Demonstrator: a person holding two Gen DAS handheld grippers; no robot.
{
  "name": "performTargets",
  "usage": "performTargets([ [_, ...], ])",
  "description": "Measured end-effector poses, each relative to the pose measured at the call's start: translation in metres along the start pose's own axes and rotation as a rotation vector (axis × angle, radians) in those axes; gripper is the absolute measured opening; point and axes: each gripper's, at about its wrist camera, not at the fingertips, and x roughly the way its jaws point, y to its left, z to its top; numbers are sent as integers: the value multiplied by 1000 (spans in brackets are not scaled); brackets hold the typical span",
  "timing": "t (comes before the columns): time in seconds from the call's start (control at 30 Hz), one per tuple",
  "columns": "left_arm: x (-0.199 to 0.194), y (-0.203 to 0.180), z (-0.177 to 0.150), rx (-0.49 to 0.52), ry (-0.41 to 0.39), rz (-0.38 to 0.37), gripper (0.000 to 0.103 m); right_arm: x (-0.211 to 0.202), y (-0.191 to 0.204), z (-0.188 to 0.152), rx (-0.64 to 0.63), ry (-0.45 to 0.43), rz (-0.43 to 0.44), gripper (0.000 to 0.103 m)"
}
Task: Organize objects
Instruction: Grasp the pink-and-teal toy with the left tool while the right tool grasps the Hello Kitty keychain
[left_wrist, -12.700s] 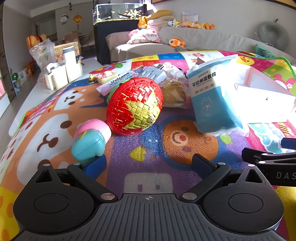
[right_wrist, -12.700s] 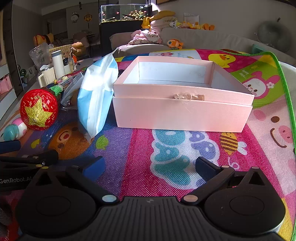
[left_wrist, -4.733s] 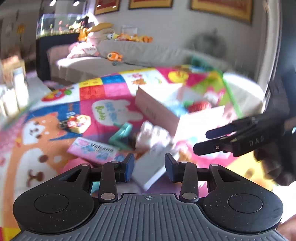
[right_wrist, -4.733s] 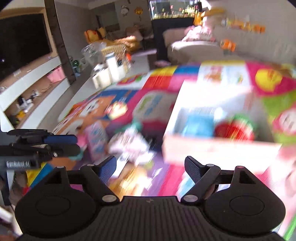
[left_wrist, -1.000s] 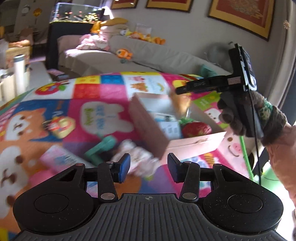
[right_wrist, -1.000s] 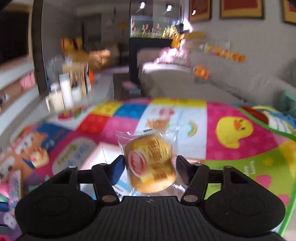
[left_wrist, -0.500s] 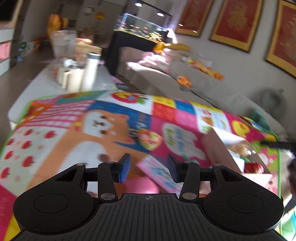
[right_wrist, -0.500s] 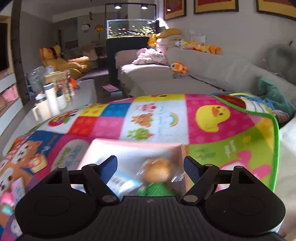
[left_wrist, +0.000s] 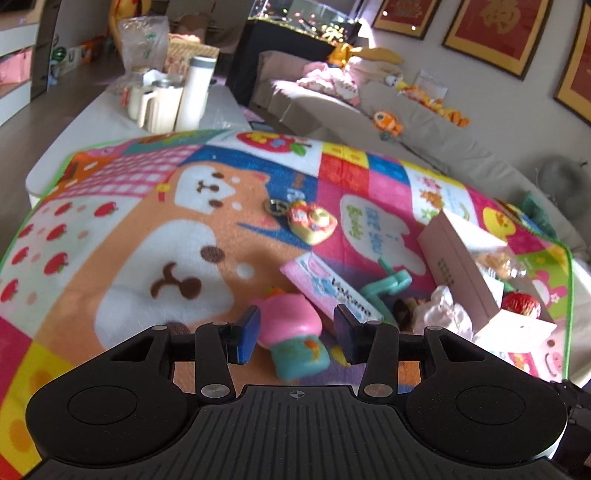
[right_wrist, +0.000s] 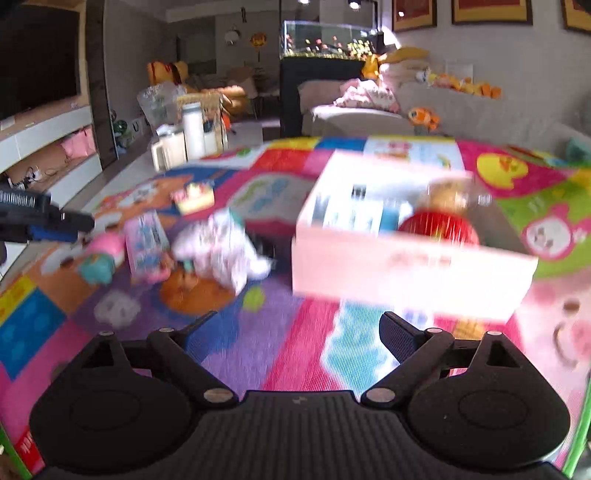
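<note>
My left gripper (left_wrist: 295, 334) is open, its fingers on either side of a pink and teal toy (left_wrist: 293, 338) lying on the play mat, not closed on it. The toy also shows in the right wrist view (right_wrist: 101, 256). The pink box (left_wrist: 461, 266) stands at the right and holds a red woven ball (left_wrist: 521, 303) and a wrapped bun (left_wrist: 496, 260). My right gripper (right_wrist: 297, 332) is open and empty, back from the box (right_wrist: 406, 266). The left gripper shows at the left edge of the right wrist view (right_wrist: 55, 223).
On the mat lie a pink Volcano packet (left_wrist: 330, 286), a teal clip (left_wrist: 388, 286), a crumpled white wrapper (left_wrist: 443, 314) and a yellow toy phone (left_wrist: 312, 221). Cups and a bottle (left_wrist: 194, 98) stand on the white table beyond. A sofa lies behind.
My right gripper let the wrapped bun go into the box and drew back. My left gripper swung away from the box and came down around the pink and teal toy.
</note>
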Motion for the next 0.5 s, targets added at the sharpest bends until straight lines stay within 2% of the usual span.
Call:
performTargets([
  [0.1,14,-8,-5,54,11,56,49,1,0,-6,16,16,7,93],
  [0.17,23,-12,-7,93,-5,114,51,-1,1,-2,-2,-2,5,93],
  [0.2,26,-11,-6,99,-13,117,52,-5,3,2,-18,-18,4,93],
  [0.33,33,-6,-6,95,-28,96,53,-16,14,34,-65,-74,42,97],
  [0.4,34,-4,-11,111,-9,66,53,-14,24,56,-80,-86,78,97],
  [0.5,29,2,-19,141,-16,24,51,4,44,98,-92,-53,172,97],
])
